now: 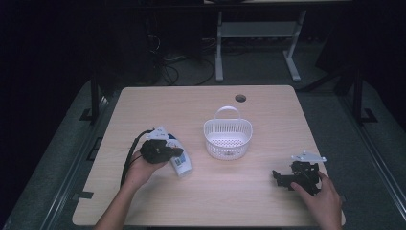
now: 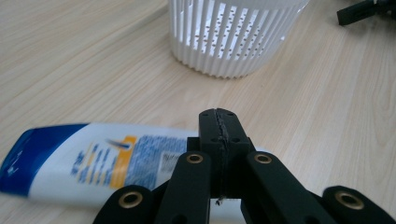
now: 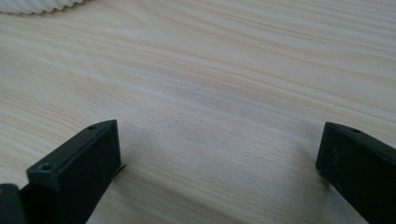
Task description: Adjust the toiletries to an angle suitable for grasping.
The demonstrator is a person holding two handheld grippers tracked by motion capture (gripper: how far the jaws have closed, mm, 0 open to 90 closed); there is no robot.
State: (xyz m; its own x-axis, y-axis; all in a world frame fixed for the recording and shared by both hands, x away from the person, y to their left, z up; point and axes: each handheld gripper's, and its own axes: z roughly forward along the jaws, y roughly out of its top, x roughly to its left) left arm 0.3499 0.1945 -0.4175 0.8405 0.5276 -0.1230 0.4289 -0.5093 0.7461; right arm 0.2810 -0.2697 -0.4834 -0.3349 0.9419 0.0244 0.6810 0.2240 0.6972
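Left hand-held gripper (image 2: pixel 219 122) jaws closed above lying shampoo bottle (image 2: pixel 88 161), right hand-held gripper (image 3: pixel 219 158) jaws apart, white slotted basket (image 1: pixel 228 135) empty

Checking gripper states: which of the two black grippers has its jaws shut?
The left gripper, over the white-and-blue bottle: jaws pressed together. The right gripper stands wide open.

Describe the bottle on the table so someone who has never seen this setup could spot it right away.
On the light wooden table, look left of the white slatted basket. The bottle lies on its side beside the left tongs, which are shut. It is the one white thing with a blue end and a blue-and-orange label.
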